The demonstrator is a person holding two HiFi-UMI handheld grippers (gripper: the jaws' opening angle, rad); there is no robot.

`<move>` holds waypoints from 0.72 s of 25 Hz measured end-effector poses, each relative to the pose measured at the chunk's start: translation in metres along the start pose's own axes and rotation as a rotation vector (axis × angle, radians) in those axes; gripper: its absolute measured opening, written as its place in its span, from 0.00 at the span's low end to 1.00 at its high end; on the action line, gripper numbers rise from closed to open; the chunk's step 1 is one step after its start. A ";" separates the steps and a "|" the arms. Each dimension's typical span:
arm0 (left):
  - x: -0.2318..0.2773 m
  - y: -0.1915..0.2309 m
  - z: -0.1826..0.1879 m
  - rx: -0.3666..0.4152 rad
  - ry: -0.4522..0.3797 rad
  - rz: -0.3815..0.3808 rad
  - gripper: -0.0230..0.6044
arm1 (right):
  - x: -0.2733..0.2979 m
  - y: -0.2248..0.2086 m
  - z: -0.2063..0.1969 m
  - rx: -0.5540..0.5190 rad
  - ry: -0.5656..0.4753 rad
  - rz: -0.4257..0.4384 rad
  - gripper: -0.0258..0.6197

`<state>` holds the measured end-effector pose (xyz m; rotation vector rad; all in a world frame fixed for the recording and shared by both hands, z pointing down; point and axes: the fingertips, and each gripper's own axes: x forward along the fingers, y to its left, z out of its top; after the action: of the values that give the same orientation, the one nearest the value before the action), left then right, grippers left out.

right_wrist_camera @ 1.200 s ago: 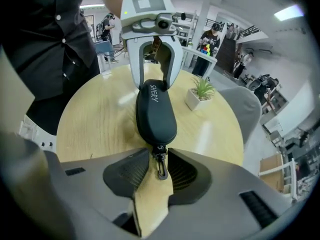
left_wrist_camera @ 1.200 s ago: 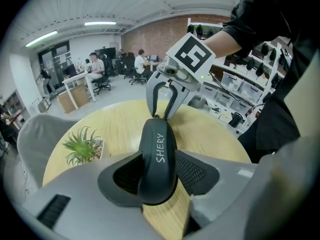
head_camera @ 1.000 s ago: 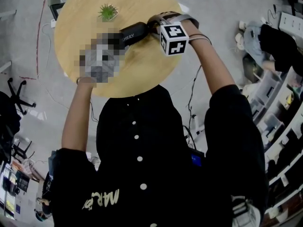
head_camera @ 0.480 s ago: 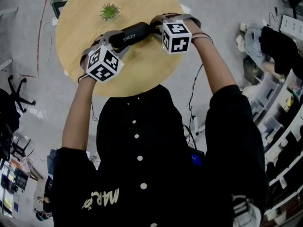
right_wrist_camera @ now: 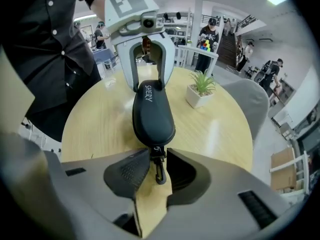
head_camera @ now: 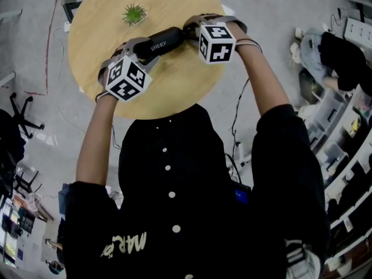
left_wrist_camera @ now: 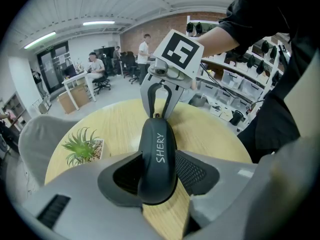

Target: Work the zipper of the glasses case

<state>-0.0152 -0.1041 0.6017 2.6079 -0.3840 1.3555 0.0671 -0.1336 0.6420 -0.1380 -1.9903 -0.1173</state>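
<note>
Black glasses case (head_camera: 164, 42) being held over the round wooden table (head_camera: 174, 89), left gripper (left_wrist_camera: 157, 173) clamping one end tight, right gripper (right_wrist_camera: 157, 168) jaws just easing apart at the other (zipper clip (right_wrist_camera: 159, 173) dangling unpinched between them), potted plant (head_camera: 133, 13) sitting nearby

Black glasses case (head_camera: 164, 40), tan table (head_camera: 174, 83)

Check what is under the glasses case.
Only the round wooden table shows beneath the glasses case, bare wood along both sides. The patch directly below is covered by the case, so whether it rests there or hangs above cannot be told.
</note>
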 end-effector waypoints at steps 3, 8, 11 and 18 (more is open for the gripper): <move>0.000 -0.001 0.001 0.002 0.003 -0.001 0.36 | 0.007 0.003 -0.002 -0.039 0.031 0.023 0.17; 0.000 0.000 0.001 0.004 0.006 -0.001 0.36 | 0.003 0.005 -0.001 -0.059 0.059 0.035 0.10; 0.000 0.000 0.001 0.007 0.004 0.000 0.36 | 0.002 0.003 -0.003 -0.035 0.052 0.027 0.07; 0.000 0.000 0.000 0.004 0.008 0.000 0.36 | 0.005 0.004 -0.002 -0.037 0.062 0.014 0.06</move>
<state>-0.0152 -0.1037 0.6020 2.6054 -0.3808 1.3673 0.0675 -0.1300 0.6477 -0.1703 -1.9255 -0.1470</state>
